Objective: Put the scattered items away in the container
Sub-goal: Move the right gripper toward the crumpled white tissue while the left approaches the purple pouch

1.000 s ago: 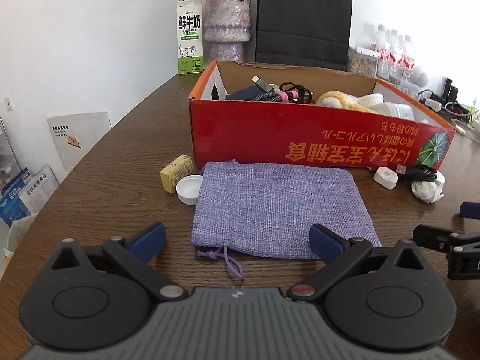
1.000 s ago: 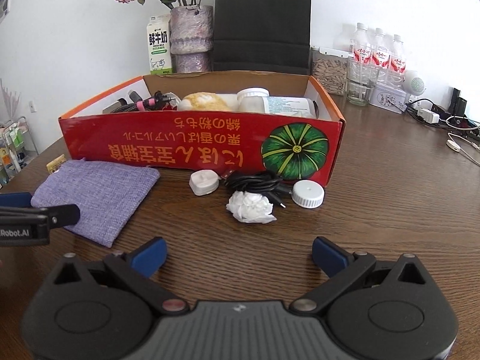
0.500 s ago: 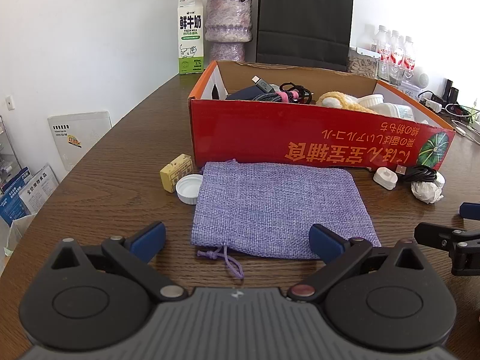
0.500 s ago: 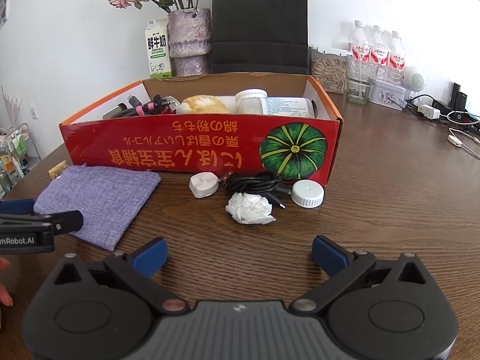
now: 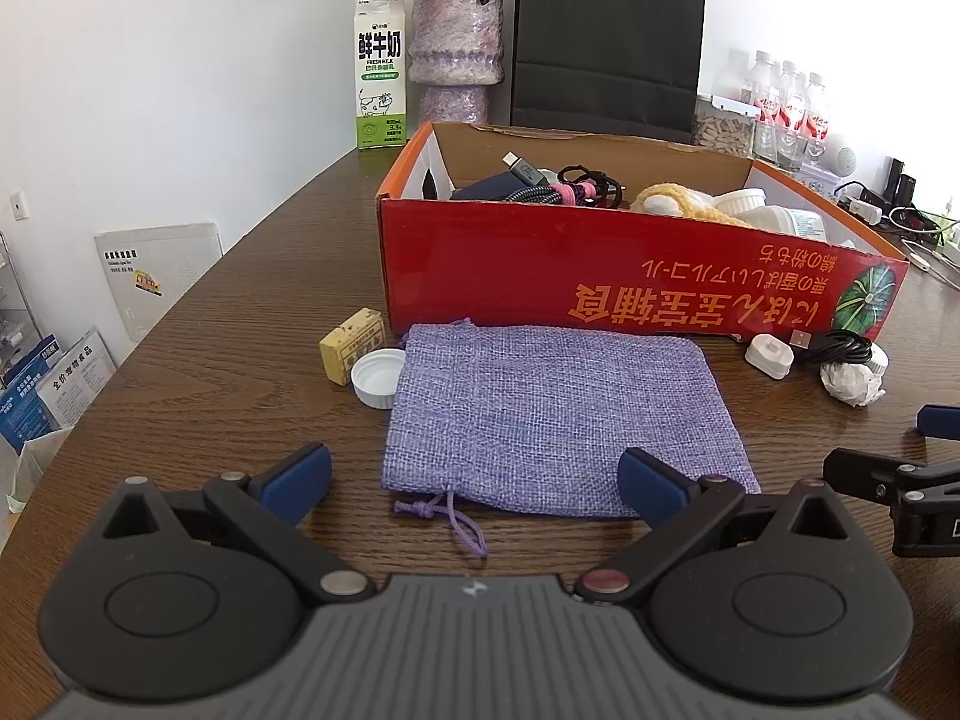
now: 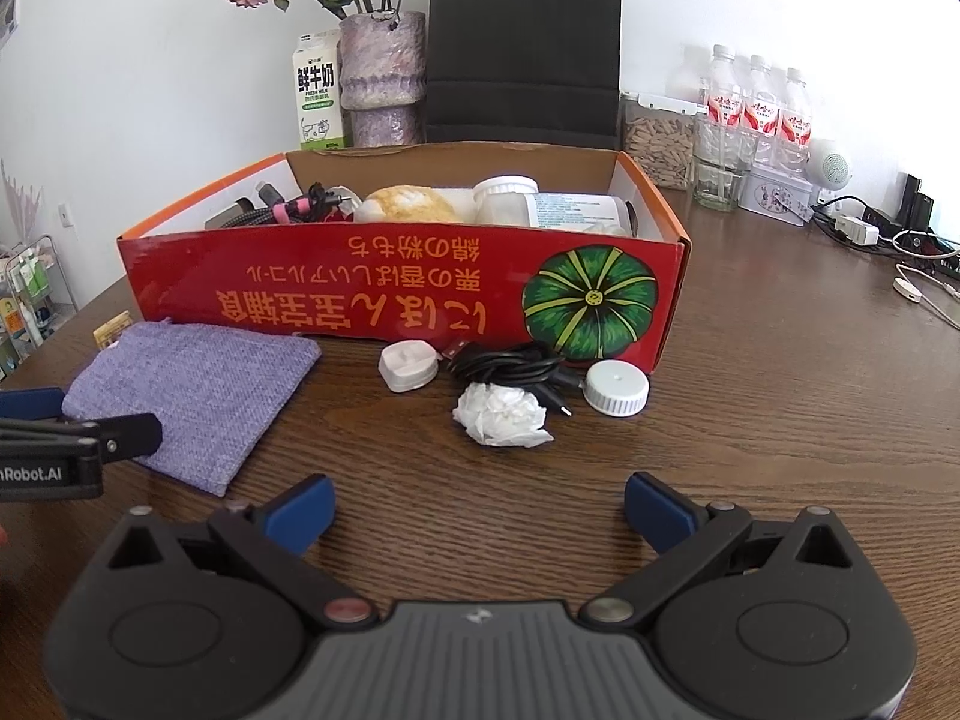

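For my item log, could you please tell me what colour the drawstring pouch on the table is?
The drawstring pouch is light purple woven fabric, clearest in the left wrist view.

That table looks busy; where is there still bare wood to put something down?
Bare table spreads right of the red box and white cap, and between the crumpled tissue and the right gripper. More lies left of the purple pouch and yellow block. The strip along the box front is crowded.

left tool (image 5: 474,474) spread wide, right tool (image 6: 480,510) likewise
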The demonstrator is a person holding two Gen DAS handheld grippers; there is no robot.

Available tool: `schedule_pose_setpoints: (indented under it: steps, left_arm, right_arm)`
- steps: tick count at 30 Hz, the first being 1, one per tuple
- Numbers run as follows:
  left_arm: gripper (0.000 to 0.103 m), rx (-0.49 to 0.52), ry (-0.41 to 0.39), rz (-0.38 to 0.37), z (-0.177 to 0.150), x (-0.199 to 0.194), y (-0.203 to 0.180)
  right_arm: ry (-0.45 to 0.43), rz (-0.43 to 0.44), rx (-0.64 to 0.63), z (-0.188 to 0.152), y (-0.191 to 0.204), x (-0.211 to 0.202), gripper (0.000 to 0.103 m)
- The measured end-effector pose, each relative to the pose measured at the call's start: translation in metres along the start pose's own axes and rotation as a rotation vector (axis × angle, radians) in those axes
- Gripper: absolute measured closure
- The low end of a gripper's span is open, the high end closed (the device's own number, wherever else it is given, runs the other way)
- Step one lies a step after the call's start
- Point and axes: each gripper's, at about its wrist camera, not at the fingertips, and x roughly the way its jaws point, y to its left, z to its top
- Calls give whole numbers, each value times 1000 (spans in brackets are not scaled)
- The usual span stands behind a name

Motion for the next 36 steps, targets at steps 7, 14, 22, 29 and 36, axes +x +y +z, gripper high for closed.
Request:
schedule_pose_setpoints:
  steps: [7,14,22,29,36]
  left_arm:
    - [0,3,0,1,0,0,0]
    - [0,2,-43,-1,2,-7,1]
    - [0,-7,-75,-13,8,-15,7]
    - [0,-16,-82,-44,8,-12,6]
    - [31,3,-67,-43,6,-9,-1]
  right_arm:
    - [0,-2,-4,0,0,0,0]
    - [-4,-14,-4,-1,0,-1,0]
    - [-34,-6,21,1,-5,-5,8]
    - [-40,12,57,8,-13,0,30]
    - [-53,16,43,12,-9,3,76]
